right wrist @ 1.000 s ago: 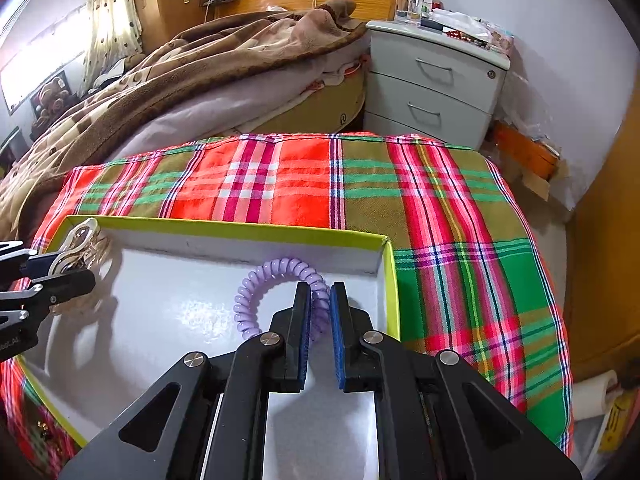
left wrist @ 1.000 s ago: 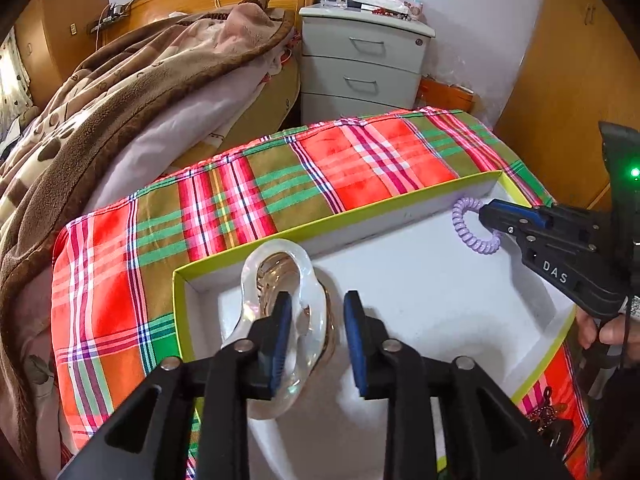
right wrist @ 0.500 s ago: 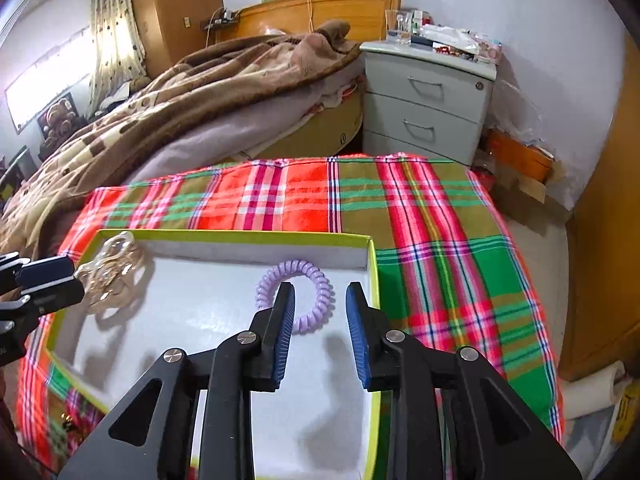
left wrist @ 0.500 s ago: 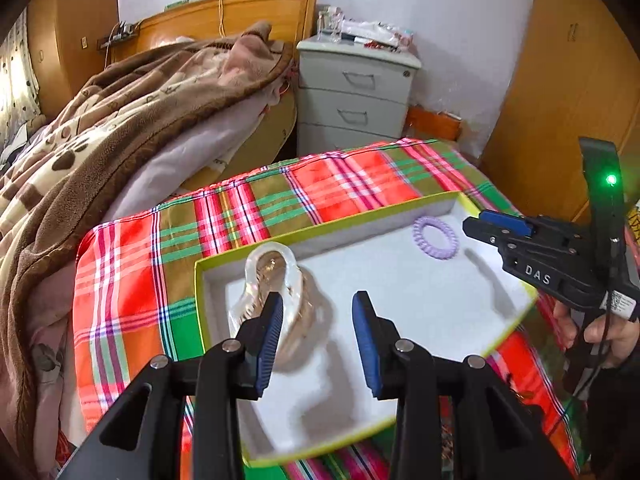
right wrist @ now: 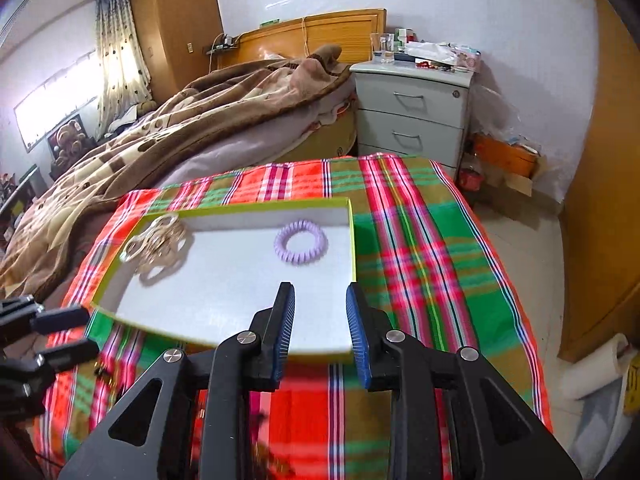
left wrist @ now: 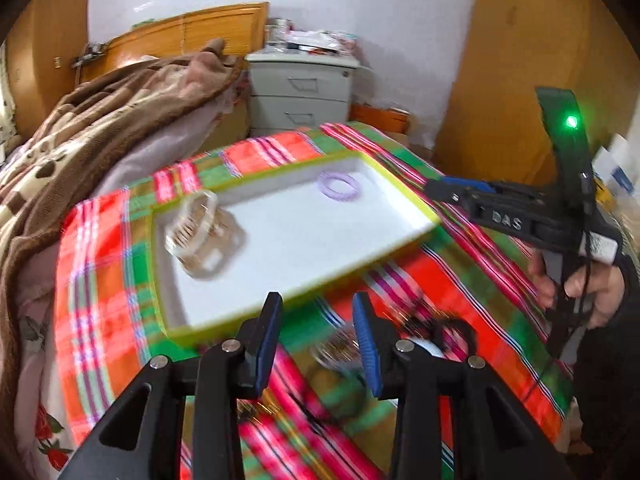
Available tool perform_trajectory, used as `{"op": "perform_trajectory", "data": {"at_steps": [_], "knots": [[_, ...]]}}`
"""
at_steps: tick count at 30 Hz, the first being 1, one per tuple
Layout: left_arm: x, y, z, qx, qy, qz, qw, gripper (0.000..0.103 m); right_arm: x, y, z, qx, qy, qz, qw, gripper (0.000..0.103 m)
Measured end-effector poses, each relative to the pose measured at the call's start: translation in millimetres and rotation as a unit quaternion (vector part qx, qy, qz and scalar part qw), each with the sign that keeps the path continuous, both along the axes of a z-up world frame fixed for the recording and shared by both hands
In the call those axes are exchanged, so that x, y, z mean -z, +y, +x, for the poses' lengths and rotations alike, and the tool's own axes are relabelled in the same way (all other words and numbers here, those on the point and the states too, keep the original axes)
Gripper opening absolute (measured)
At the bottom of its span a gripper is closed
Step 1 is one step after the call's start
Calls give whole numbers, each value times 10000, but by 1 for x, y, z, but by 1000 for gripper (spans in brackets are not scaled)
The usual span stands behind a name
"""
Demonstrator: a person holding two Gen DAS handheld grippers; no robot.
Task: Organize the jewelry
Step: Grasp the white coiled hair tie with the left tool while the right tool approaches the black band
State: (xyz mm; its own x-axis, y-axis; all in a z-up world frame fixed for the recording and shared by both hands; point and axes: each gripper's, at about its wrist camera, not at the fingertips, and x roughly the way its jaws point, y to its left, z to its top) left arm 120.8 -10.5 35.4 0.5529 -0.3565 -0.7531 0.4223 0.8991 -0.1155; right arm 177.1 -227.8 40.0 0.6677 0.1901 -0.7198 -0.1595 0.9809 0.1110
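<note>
Here the hair claw (right wrist: 154, 242) lies lengthwise along the tray's (right wrist: 224, 300) left wall, both grippers' jaws apart.

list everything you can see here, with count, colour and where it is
tray: 1, white inside with yellow-green rim, on the plaid cloth
hair tie: 1, lilac spiral, far right part of the tray
hair claw clips: apparently 2, clear and gold, far left corner of the tray
loose jewelry: count unclear, blurred, on the cloth in front of the tray
plaid cloth: 1, red and green, covers the table
nightstand: 1, grey, by the wall
blanket: 1, brown, on the bed
left tool: black with blue pads, open, empty
right tool: same, open, empty
</note>
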Motion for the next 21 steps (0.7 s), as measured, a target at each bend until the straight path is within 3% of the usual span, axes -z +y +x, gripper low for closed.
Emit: {"op": "perform_trajectory", "data": {"at_steps": [8,14,18,21], "knots": [[18,-23,-43,610,156,-196,9978,38,7,-11,-43,96,-16,137,9999,28],[30,-36,-64,858,105,-18,9963,38,11,-17,-65,131,-57,202,9997,28],[38,-52,-74,983,-225,623,9930,38,14,-20,-71,183,-41,225,9996,28],[43,-60,-72,1026,-230,783,9914,38,17,-23,-75,218,-24,298,9993,28]]}}
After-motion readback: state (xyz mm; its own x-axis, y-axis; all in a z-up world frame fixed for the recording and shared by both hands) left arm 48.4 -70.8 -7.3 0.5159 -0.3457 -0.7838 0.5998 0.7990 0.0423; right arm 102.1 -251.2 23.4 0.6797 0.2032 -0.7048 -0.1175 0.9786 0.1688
